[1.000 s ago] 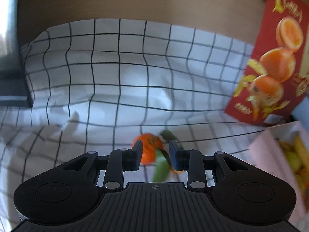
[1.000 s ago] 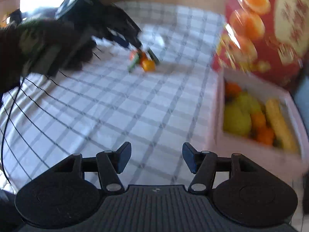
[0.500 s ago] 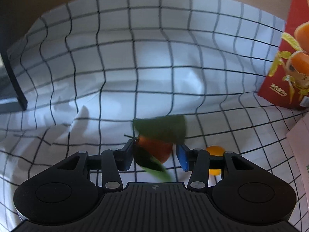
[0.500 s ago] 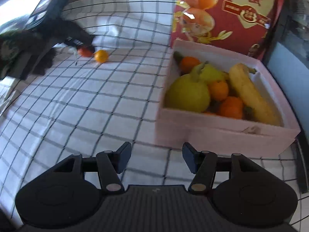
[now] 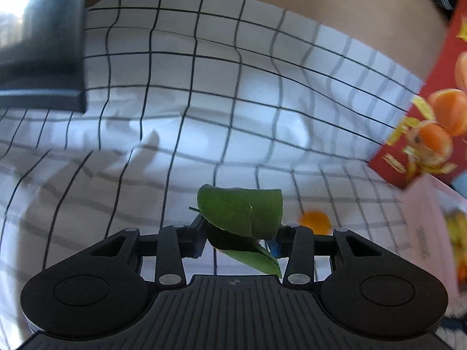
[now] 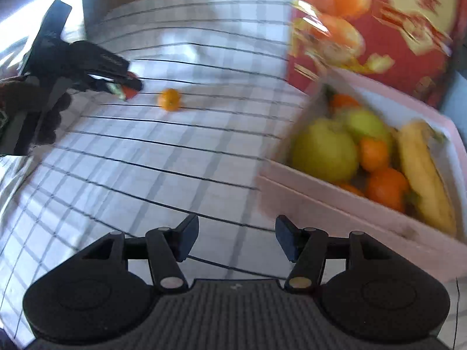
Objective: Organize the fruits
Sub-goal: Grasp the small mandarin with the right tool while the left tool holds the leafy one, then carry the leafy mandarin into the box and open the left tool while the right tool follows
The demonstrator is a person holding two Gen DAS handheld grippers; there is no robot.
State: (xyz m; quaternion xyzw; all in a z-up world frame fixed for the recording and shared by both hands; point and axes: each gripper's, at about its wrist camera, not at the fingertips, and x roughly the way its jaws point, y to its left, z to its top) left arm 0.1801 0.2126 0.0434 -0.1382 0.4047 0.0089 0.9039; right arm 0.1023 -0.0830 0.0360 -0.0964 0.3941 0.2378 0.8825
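My left gripper (image 5: pixel 238 243) is shut on a leafy tangerine (image 6: pixel 130 92); in the left wrist view its green leaves (image 5: pixel 242 214) hide the fruit. It is lifted off the checked cloth. A small orange (image 5: pixel 315 221) lies on the cloth just right of it and also shows in the right wrist view (image 6: pixel 169 103). The pink fruit box (image 6: pixel 344 204) holds pears, oranges and a banana at the right. My right gripper (image 6: pixel 236 237) is open and empty above the cloth, left of the box.
A red tangerine carton (image 6: pixel 379 29) stands behind the pink box and also shows in the left wrist view (image 5: pixel 432 110). A dark flat object (image 5: pixel 41 58) sits at the cloth's far left. The cloth (image 5: pixel 204 102) is rumpled.
My left gripper has lifted the leafy tangerine off the cloth, leaving the small orange behind. The right gripper view has swung left, putting the pink box further right.
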